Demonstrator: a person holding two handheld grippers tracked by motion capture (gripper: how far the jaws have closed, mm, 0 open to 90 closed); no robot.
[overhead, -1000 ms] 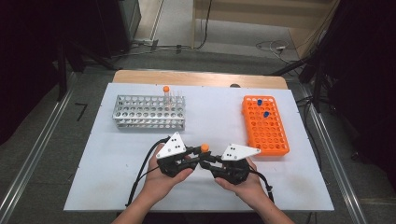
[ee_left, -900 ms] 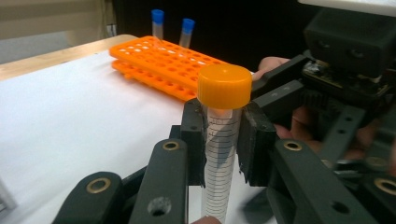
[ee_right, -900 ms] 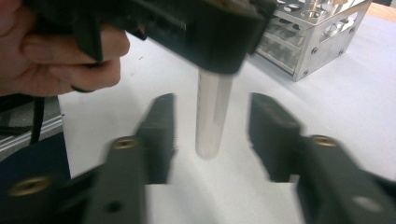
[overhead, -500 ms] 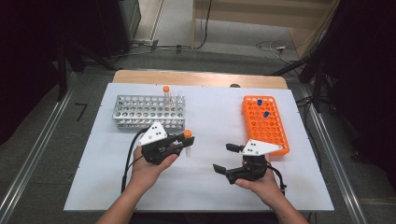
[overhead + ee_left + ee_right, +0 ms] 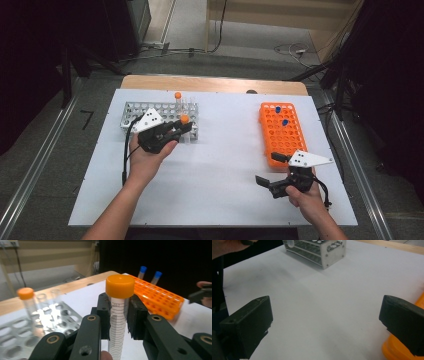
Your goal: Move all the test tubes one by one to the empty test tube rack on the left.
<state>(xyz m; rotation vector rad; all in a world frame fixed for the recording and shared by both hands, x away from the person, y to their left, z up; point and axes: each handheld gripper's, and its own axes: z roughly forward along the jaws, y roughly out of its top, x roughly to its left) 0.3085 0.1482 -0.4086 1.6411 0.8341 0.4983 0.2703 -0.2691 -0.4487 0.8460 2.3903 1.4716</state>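
My left gripper (image 5: 181,128) is shut on a clear graduated tube with an orange cap (image 5: 119,315), held upright over the right end of the metal rack (image 5: 159,114). One more orange-capped tube (image 5: 177,96) stands in that rack. My right gripper (image 5: 270,169) sits near the table's front right, just in front of the orange rack (image 5: 282,137). Its jaws have just been opening and stand wide with nothing between them (image 5: 325,322). Two blue-capped tubes (image 5: 278,109) stand in the orange rack's far end.
A white sheet (image 5: 225,165) covers the table, with a wooden edge (image 5: 215,84) at the back. The metal rack (image 5: 322,252) shows far off in the right gripper view. Cables trail from both grippers toward the front.
The hands, together at the middle front a second ago, have parted. The left carried the tube back and left to the metal rack. The right let go, opened wide and moved right.
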